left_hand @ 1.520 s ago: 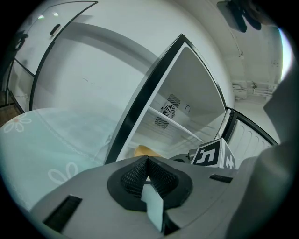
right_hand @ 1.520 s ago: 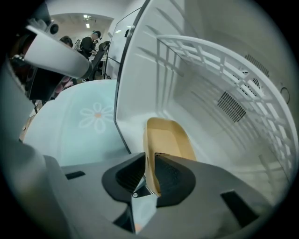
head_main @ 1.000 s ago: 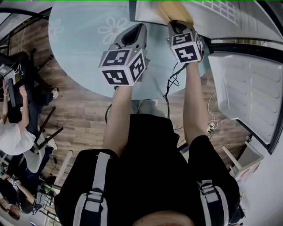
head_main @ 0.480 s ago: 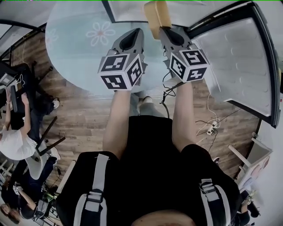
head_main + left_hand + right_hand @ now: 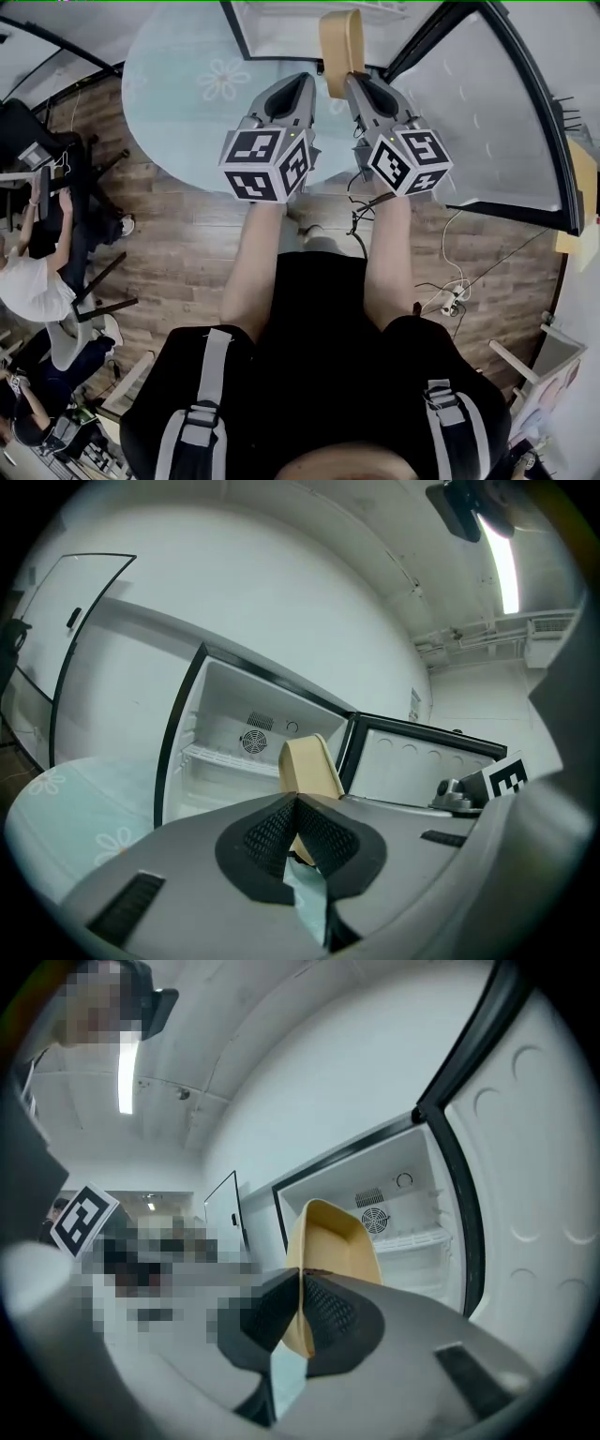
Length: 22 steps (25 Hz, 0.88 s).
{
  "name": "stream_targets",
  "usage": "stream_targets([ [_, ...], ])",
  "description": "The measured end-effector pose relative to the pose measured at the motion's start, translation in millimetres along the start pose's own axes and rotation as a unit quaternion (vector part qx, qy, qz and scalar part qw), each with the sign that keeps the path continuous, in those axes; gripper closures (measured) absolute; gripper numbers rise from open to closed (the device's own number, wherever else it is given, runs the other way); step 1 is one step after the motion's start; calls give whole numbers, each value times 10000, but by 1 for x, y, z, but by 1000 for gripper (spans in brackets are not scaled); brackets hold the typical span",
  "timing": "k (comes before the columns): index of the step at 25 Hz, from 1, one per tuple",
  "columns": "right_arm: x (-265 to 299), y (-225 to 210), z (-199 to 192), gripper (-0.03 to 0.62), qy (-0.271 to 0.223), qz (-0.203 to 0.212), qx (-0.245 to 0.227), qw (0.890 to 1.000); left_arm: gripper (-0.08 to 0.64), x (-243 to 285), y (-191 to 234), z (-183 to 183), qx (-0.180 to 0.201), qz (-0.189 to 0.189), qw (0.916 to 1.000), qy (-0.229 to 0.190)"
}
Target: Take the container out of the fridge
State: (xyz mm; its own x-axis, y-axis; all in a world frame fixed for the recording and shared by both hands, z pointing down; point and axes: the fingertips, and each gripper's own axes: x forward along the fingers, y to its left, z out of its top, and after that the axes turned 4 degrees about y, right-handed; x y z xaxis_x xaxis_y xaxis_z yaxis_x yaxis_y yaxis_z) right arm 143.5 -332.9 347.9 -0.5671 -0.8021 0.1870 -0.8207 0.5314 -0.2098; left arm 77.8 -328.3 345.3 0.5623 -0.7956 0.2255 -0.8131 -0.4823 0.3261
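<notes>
A tan, shallow container (image 5: 339, 47) is held up on edge in front of the open white fridge (image 5: 309, 11). My right gripper (image 5: 349, 81) is shut on its rim. In the right gripper view the jaws (image 5: 301, 1279) pinch the container's (image 5: 333, 1232) wall, with the fridge's inside (image 5: 403, 1213) behind it. My left gripper (image 5: 302, 84) is close beside it on the left, shut with nothing in it. In the left gripper view the closed jaws (image 5: 293, 803) point at the container (image 5: 309, 766) and the fridge shelves (image 5: 230, 757).
The fridge door (image 5: 492, 122) stands open to the right. A round pale-blue table with flower prints (image 5: 187, 103) lies under the grippers. Cables and a power strip (image 5: 450, 291) lie on the wood floor at right. A seated person (image 5: 33, 281) and chairs are at far left.
The right gripper has drawn the container back from the fridge opening and tipped it more upright. The left gripper has stayed alongside, and the open door has swung further right in view.
</notes>
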Motion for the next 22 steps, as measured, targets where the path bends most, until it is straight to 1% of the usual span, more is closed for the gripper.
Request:
stream_targets([
  [4,-43,1,2,575,-179,121,24,9998,560,-18,-32,-4,127,41,9999,-56],
  [7,-63,-6,4,575,-297,106,94,9995,560,-25,-49,-3,283,12,9995,-107],
  [11,-68,-4,13,575,-445,133,-25,9989,560,-29,-64,9,507,-68,9984,-233],
  [14,-75,-2,20,575,-566,169,-21,9983,560,-33,-75,15,645,-117,9974,-287],
  [17,-79,-1,25,575,-656,188,-8,9977,560,-34,-80,15,719,-124,9970,-266],
  [22,-81,-1,26,575,-670,196,9,9976,560,-36,-82,14,773,-118,9967,-236],
])
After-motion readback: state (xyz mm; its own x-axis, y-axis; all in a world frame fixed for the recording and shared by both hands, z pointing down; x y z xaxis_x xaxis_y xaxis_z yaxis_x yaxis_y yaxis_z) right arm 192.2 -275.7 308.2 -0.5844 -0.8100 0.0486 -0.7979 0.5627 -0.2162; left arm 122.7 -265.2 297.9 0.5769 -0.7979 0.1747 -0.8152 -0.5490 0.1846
